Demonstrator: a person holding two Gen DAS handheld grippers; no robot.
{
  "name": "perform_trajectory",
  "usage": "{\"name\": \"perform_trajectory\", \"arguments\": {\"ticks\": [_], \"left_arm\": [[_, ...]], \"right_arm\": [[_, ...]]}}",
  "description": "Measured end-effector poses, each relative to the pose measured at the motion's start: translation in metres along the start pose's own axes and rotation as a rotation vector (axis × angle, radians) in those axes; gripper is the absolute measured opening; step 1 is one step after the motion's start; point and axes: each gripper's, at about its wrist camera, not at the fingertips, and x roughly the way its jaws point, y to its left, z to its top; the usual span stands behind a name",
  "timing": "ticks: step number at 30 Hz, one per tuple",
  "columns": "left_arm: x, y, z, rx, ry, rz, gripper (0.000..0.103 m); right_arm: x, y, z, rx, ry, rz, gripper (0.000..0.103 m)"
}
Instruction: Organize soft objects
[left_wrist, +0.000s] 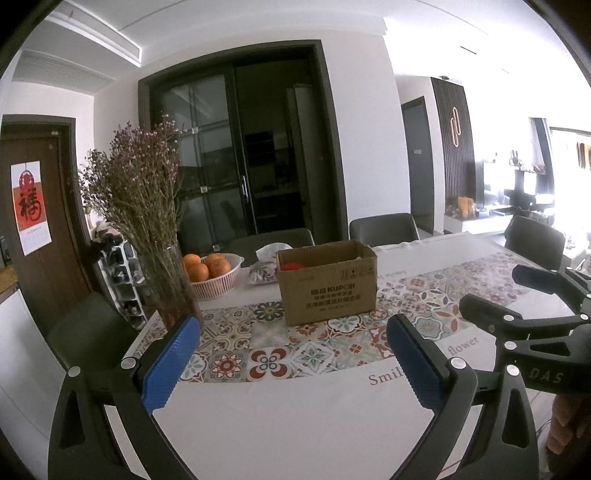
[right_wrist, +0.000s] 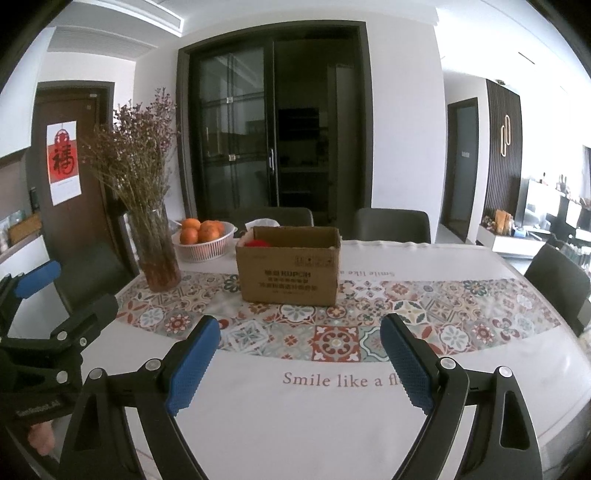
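So the cardboard box sits mid-table, about 12 o'clock from both grippers, top flaps open. Something red pokes up inside at its back-left corner, soft-looking, though I can't tell what it is. No loose soft things on the cloth in front that I can see, so my guess is this is either the very start or the tail end.

Both tools hover low over the near edge of the tablecloth. The right gripper has its blue pads spread wide with nothing between them, and the left gripper looks the same, wide and empty.

If the next grab is a soft item, I'd come in from above, pinch the middle of the bulk and not a corner, and clear the box rim before letting go.

Around the box: at 10 o'clock a white basket holding oranges, and further at 9 o'clock a glass vase of dried flowers. Behind the box sits a floral tissue pouch.
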Motion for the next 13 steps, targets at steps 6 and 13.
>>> {"name": "perform_trajectory", "arguments": {"ticks": [6,13], "left_arm": [[0.0020,-0.0006,-0.0014,0.000,0.009,0.000,0.103],[0.0033,-0.0010,-0.0020,-0.001,0.011,0.003,0.103]], "right_arm": [[0.0011,0.0001,-0.0015,0.006,0.007,0.003,0.090],[0.0039,-0.0008,-0.0035,0.009,0.016,0.008,0.090]]}}
